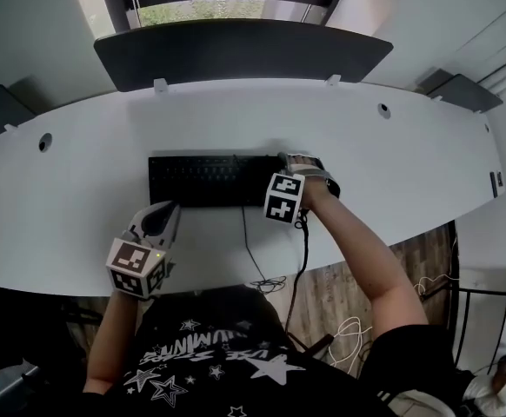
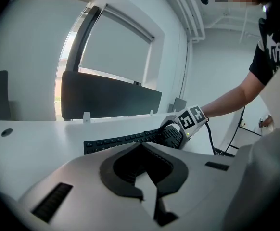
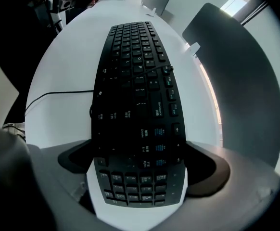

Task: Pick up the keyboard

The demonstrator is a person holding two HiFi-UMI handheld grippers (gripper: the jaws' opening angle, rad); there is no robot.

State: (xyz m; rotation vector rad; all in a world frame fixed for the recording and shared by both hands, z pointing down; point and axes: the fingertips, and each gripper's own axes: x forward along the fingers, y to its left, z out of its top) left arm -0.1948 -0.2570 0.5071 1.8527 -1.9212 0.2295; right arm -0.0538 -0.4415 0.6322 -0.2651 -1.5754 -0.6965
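Observation:
A black keyboard (image 1: 205,181) lies flat on the white desk (image 1: 409,172), its long side running left to right. My right gripper (image 1: 309,170) points steeply down over its right end. In the right gripper view the number-pad end of the keyboard (image 3: 135,90) fills the gap of the gripper (image 3: 140,162), with a dark pad against each long edge. My left gripper (image 1: 159,220) is shut and empty near the desk's front edge, short of the keyboard's left half. From the left gripper (image 2: 141,150) the keyboard (image 2: 125,139) shows beyond the closed jaws.
A dark partition panel (image 1: 240,50) stands along the desk's back edge, a window behind it. The keyboard's thin cable (image 1: 249,250) runs over the front edge to the floor. Two round cable holes (image 1: 44,142) (image 1: 383,109) sit in the desk's far corners.

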